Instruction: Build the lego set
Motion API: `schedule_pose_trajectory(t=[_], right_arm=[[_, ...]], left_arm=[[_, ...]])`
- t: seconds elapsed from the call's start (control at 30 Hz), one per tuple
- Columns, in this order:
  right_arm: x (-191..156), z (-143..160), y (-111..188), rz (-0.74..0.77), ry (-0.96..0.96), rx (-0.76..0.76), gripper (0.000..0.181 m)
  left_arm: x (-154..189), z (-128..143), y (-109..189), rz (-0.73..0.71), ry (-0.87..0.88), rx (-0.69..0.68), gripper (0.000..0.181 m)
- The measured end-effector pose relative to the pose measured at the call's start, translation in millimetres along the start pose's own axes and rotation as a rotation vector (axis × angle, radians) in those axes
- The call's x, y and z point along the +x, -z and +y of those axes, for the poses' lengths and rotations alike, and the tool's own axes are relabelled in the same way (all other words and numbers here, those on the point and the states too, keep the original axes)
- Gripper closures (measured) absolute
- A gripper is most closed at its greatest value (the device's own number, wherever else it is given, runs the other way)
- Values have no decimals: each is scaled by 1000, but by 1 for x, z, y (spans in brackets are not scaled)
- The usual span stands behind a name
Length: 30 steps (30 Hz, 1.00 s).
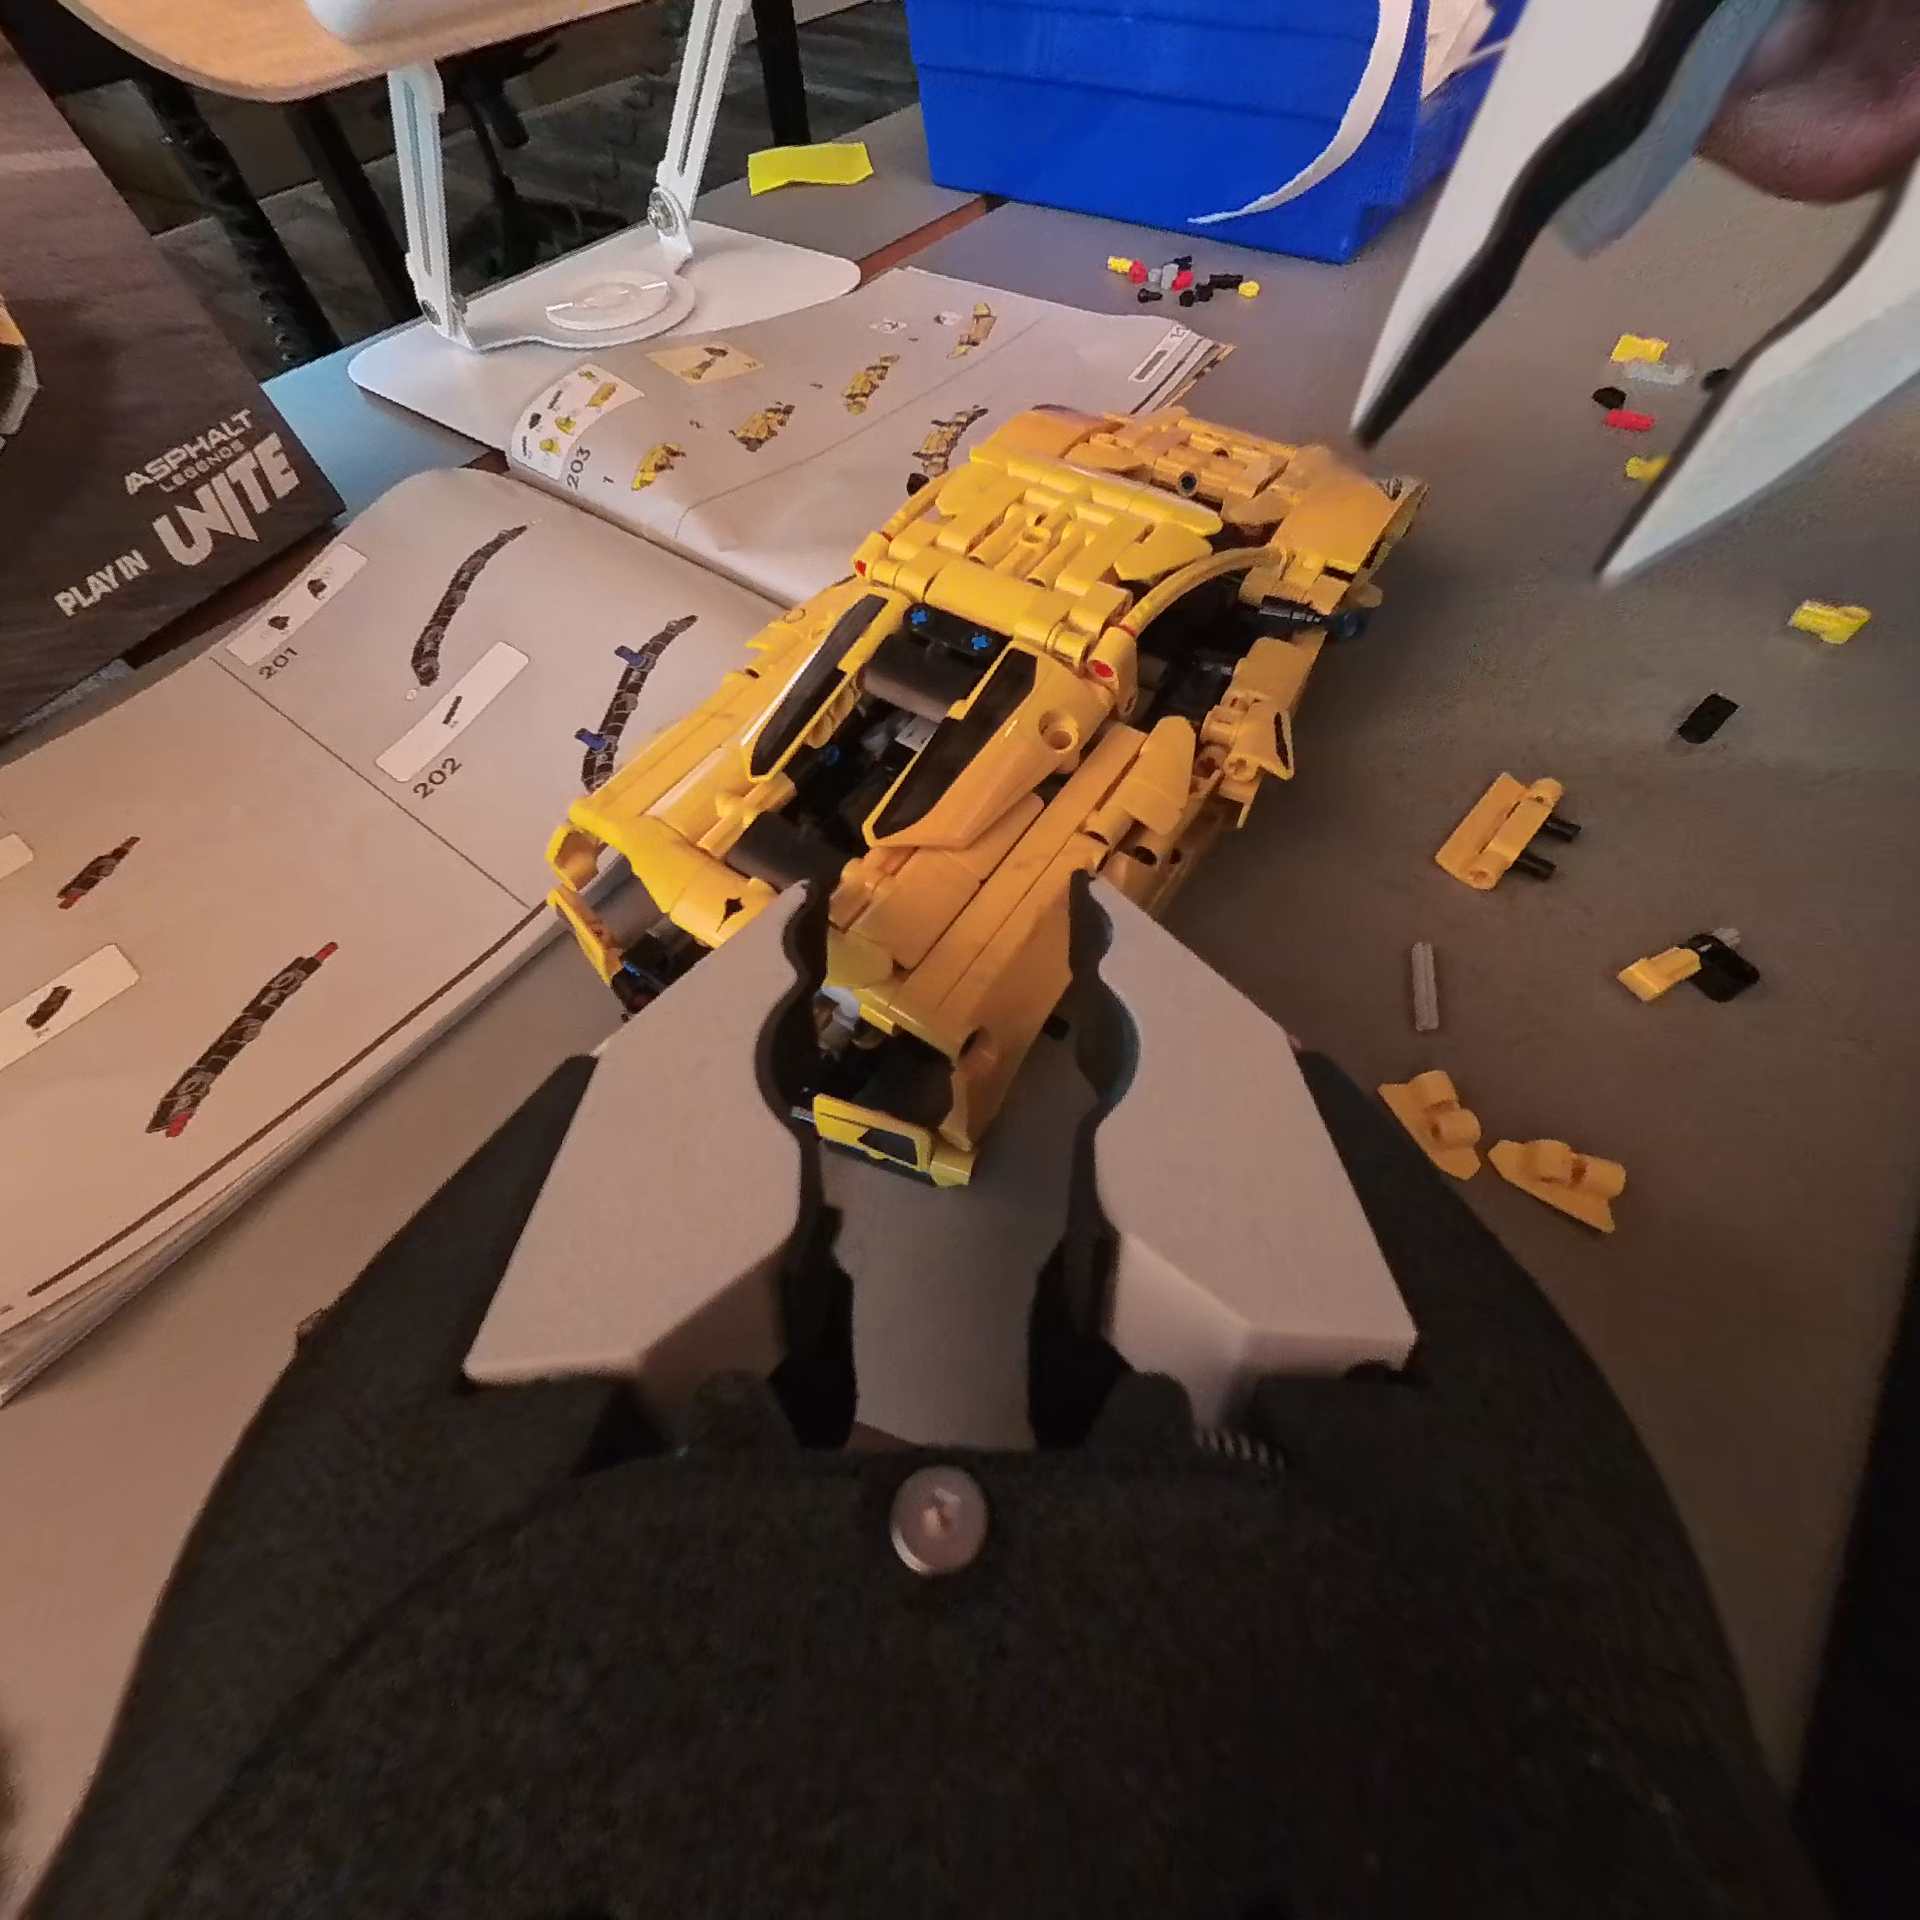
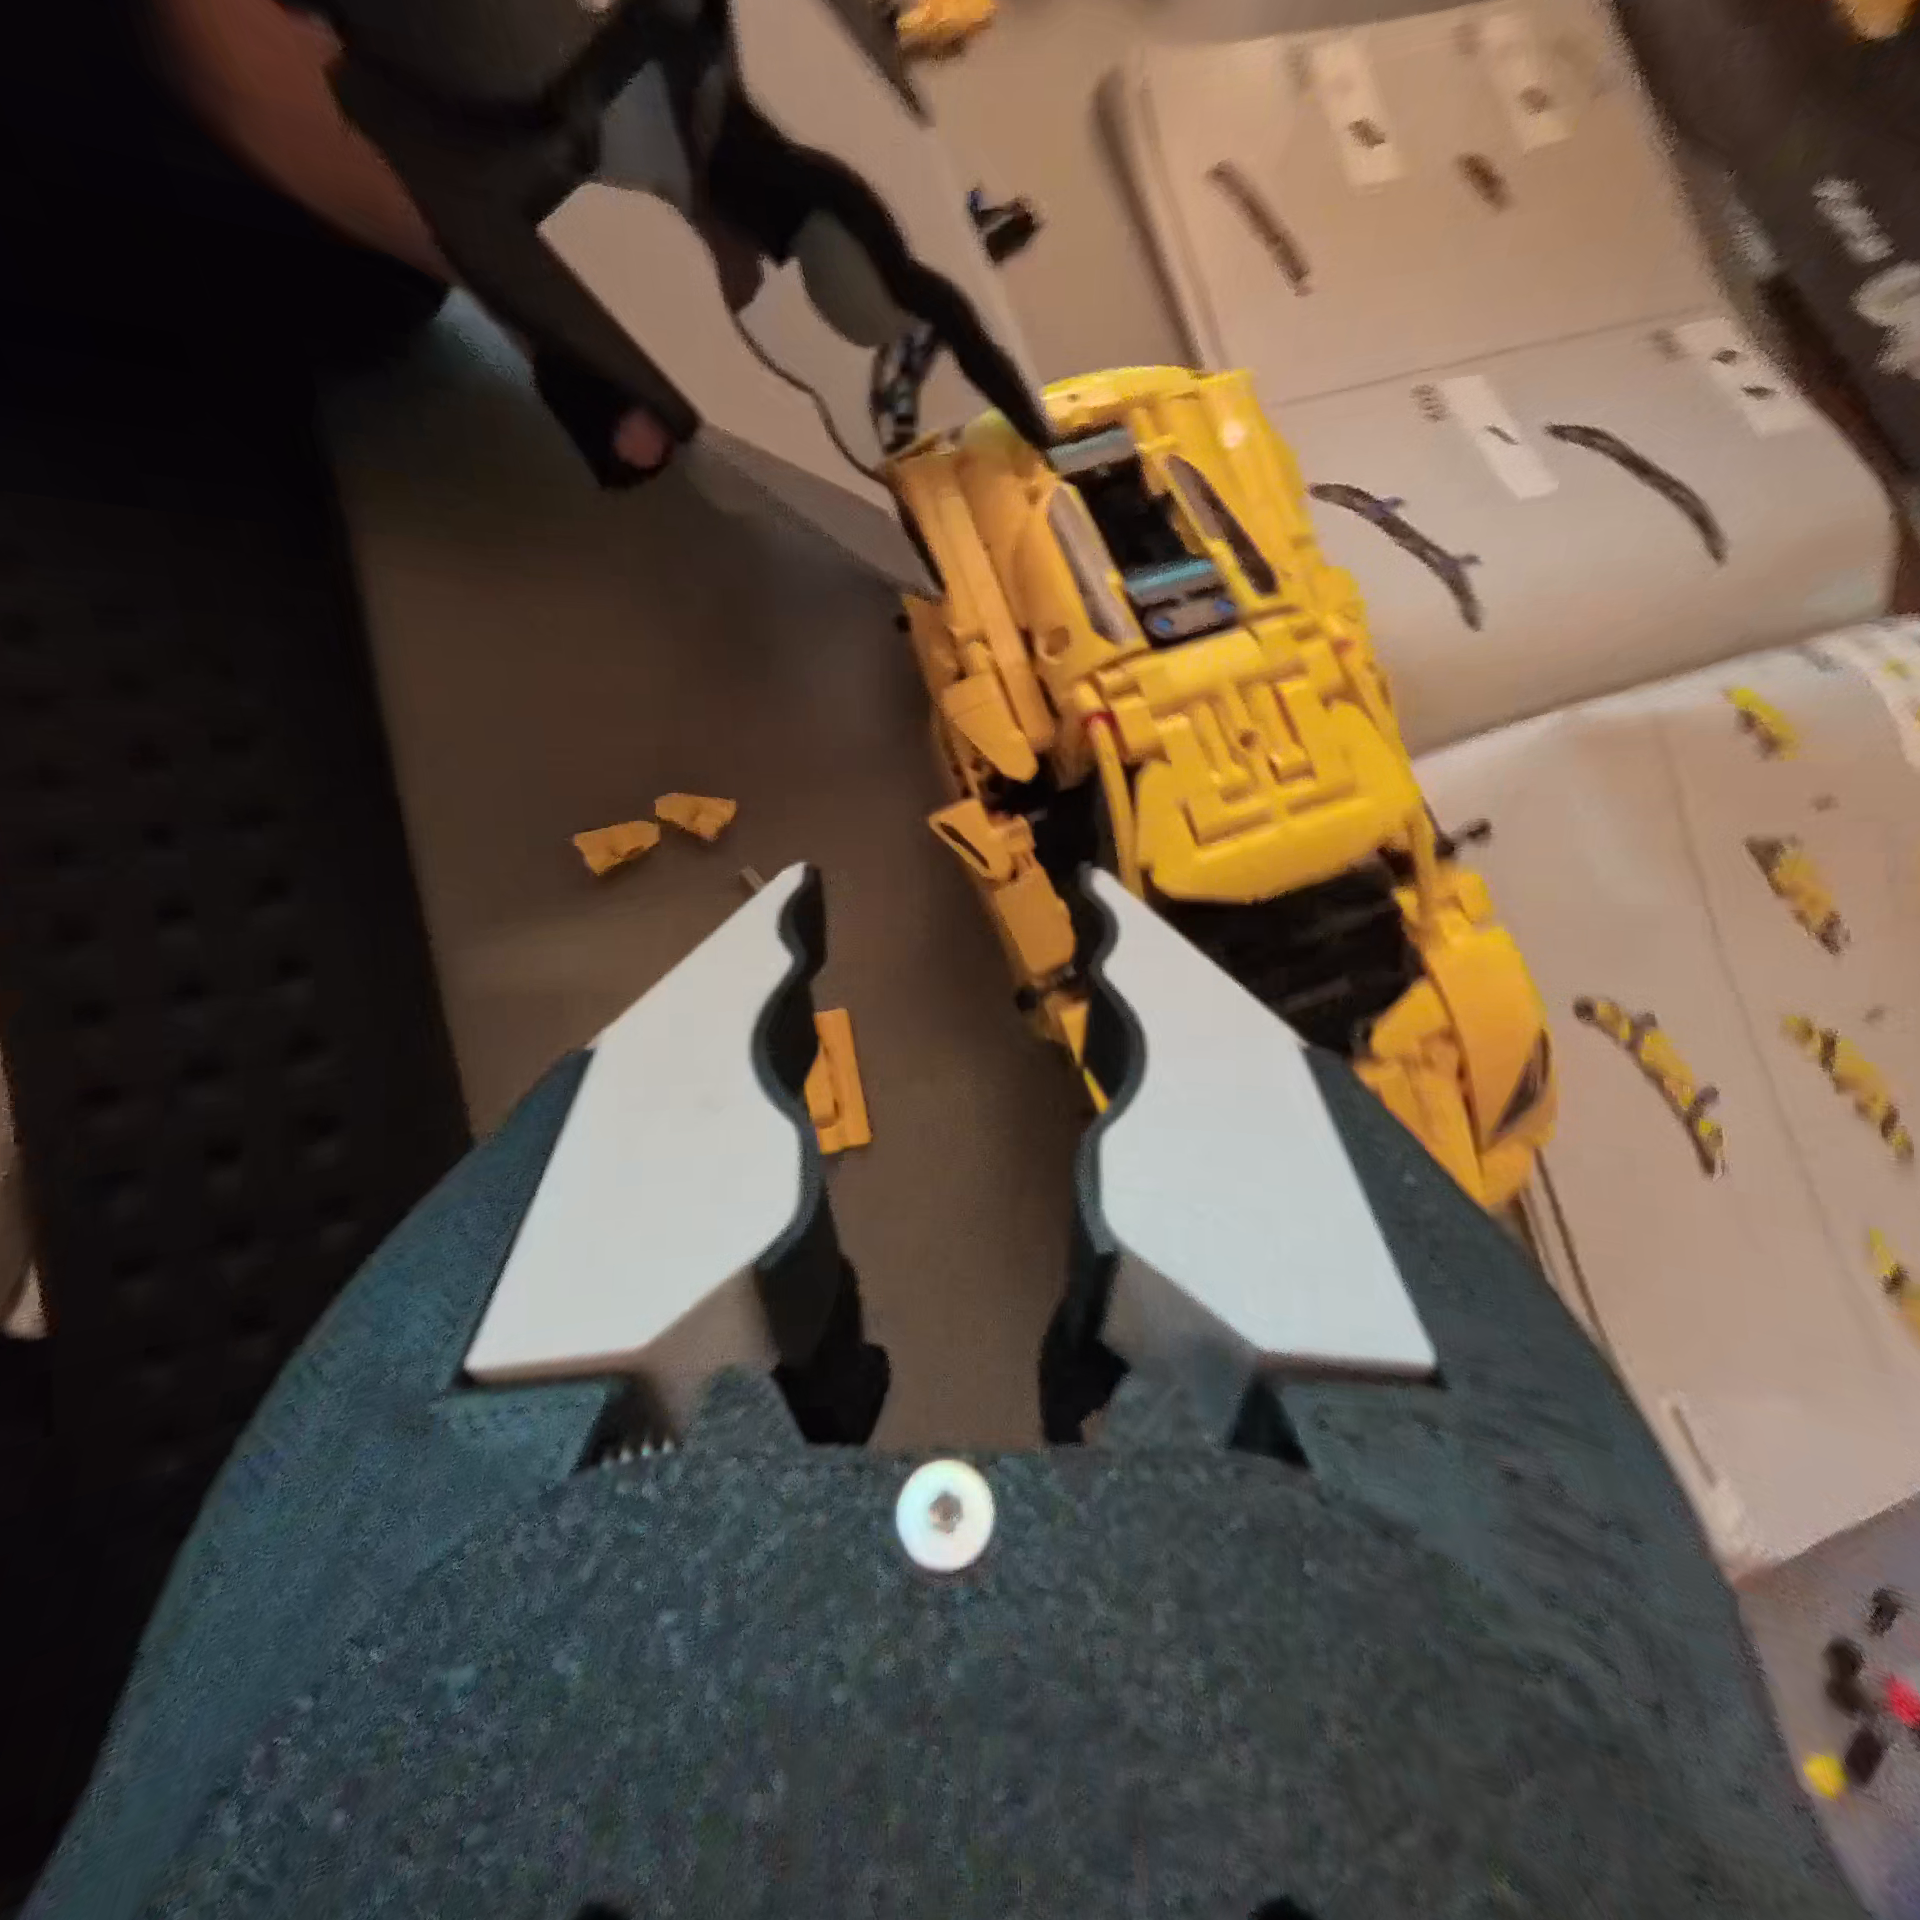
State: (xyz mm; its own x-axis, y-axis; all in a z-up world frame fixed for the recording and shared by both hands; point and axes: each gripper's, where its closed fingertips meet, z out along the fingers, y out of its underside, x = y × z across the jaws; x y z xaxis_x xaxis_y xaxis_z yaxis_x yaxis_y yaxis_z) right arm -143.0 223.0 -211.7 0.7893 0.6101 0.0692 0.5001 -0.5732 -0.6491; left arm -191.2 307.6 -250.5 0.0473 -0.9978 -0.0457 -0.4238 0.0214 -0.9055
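The yellow car sits on a grey table, its left side overlapping the open booklet. The left gripper has its fingers around the car's near end, one on each side, gripping it. The right gripper hangs above the car's far right corner, blurred, with its fingers spread and nothing between them; in the right wrist view its own fingers stand apart over bare table just beside the car.

The table is matte grey and strewn with loose parts. Right of the car lie a yellow piece with black pins, a yellow-and-black piece, a grey axle and two yellow wedges. Farther off is a small heap of black, red and yellow pins, and more bits lie under the right gripper.

The booklet lies flat at left, a second sheet beyond it. A white stand rests on the table's far left, a blue bin at far right, a yellow scrap between them. A dark box stands at the left edge. Beyond the table are a wooden tabletop and dark floor.
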Motion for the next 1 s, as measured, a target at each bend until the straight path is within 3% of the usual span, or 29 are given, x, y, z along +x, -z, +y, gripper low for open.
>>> schedule_pose_trajectory(t=[0.07,0.2,0.33,0.43,0.47,0.53,0.63,0.83,1.0], right_arm=[[8,20,10,98,-91,53,118],[10,68,15,235,-285,143,123],[23,76,34,350,-408,379,132],[31,73,43,412,-406,570,133],[31,72,42,409,-380,575,127],[31,75,44,424,-382,514,144],[30,83,41,408,-418,496,148],[31,80,59,321,-517,615,155],[33,85,51,364,-489,548,157]], left_arm=[[1,-4,3,4,3,17,135],[8,-22,14,34,32,108,135],[27,-46,28,87,163,128,135],[24,-57,34,-31,239,124,135],[24,-58,34,-70,243,127,135],[19,-57,30,-155,227,150,135],[13,-53,21,-238,188,228,135],[16,-52,17,-209,171,251,139],[17,-44,11,-209,161,203,139]])
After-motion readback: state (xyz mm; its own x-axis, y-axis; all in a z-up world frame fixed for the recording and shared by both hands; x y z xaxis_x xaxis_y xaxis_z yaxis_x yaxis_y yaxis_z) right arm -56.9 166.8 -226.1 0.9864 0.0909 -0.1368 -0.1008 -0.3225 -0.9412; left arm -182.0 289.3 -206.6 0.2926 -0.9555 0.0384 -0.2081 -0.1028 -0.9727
